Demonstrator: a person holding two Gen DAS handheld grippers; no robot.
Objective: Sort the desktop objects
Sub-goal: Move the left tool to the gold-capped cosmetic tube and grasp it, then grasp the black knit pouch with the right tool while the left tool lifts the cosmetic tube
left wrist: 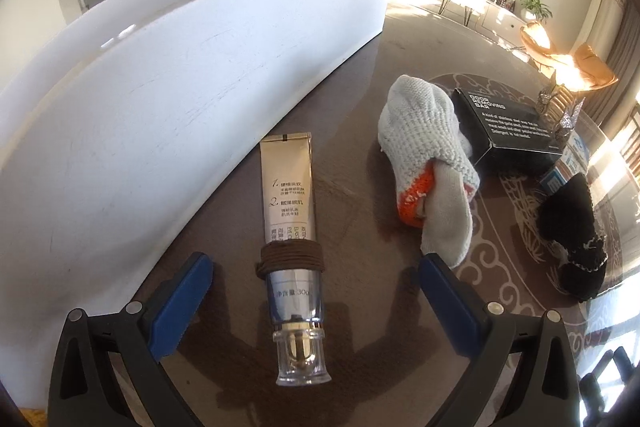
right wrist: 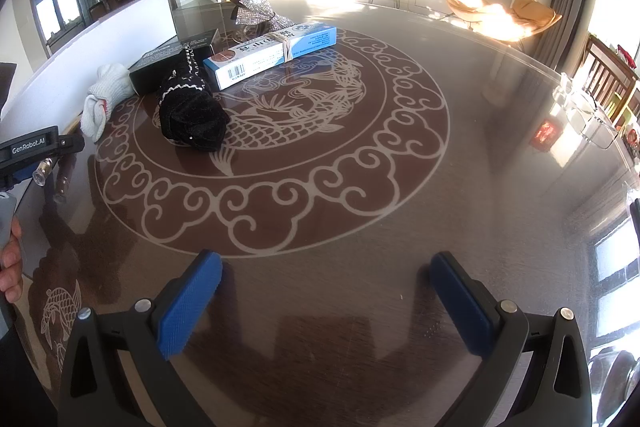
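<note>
A gold and silver cream tube (left wrist: pixel 290 227) with a brown hair tie wound around it and a clear cap lies on the dark table. My left gripper (left wrist: pixel 316 291) is open, its blue pads on either side of the tube's cap end, not touching it. A white knit glove with an orange cuff (left wrist: pixel 428 167) lies to the right, and shows in the right wrist view (right wrist: pixel 102 95). My right gripper (right wrist: pixel 326 297) is open and empty above the patterned table. A black knit item (right wrist: pixel 192 111), a black box (right wrist: pixel 172 59) and a blue-white box (right wrist: pixel 272 53) lie far left.
A long white board (left wrist: pixel 160 99) stands along the left of the tube. A silver sequined item (right wrist: pixel 256 11) lies behind the boxes. The black box (left wrist: pixel 508 127) and the black knit item (left wrist: pixel 576 235) sit right of the glove. A clear container (right wrist: pixel 588 115) stands at the table's right edge.
</note>
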